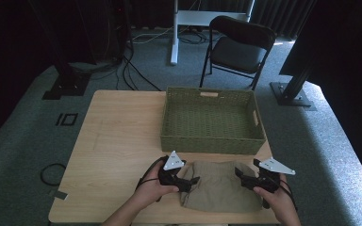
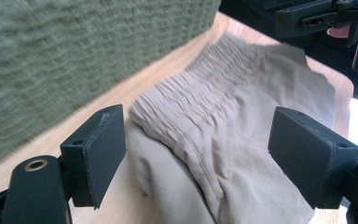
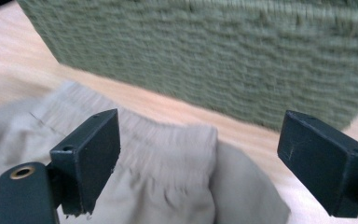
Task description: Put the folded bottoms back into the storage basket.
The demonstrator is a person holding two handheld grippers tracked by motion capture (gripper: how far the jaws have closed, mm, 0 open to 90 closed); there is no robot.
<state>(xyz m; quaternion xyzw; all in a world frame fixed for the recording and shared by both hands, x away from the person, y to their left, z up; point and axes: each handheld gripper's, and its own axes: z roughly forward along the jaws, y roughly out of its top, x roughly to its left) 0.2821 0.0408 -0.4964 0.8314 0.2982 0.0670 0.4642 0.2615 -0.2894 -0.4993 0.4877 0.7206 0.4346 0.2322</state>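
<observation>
A light wooden table (image 1: 118, 136) stands on grey carpet, seen from above. At its near edge, a little toward the right corner, lies a folded tan garment (image 1: 221, 186), a pair of shorts or trousers with a gathered elastic waistband, lying flat on the wood. Just beyond the garment, toward the far edge, sits an olive-green woven basket (image 1: 212, 140), rectangular, with a handle slot in its far wall; the garment's waistband end lies near the basket's front wall, with a strip of bare wood between them. A person's two hands come in from the near edge, each holding a black two-jaw gripper with a grey three-cornered plate on top. The left gripper (image 1: 192, 181) is at the garment's left side, its jaws pointing inward across the cloth. In the left gripper view, its jaws stand wide apart with the gathered waistband corner between them; they grip nothing. The right gripper (image 1: 242, 175) is at the garment's right side, pointing inward toward the other gripper. In the right gripper view, its jaws are also spread wide, the waistband's other corner lying between them unclamped, with the basket's woven wall close behind. A black folding chair (image 1: 238, 49) stands on the carpet beyond the table's far edge.
</observation>
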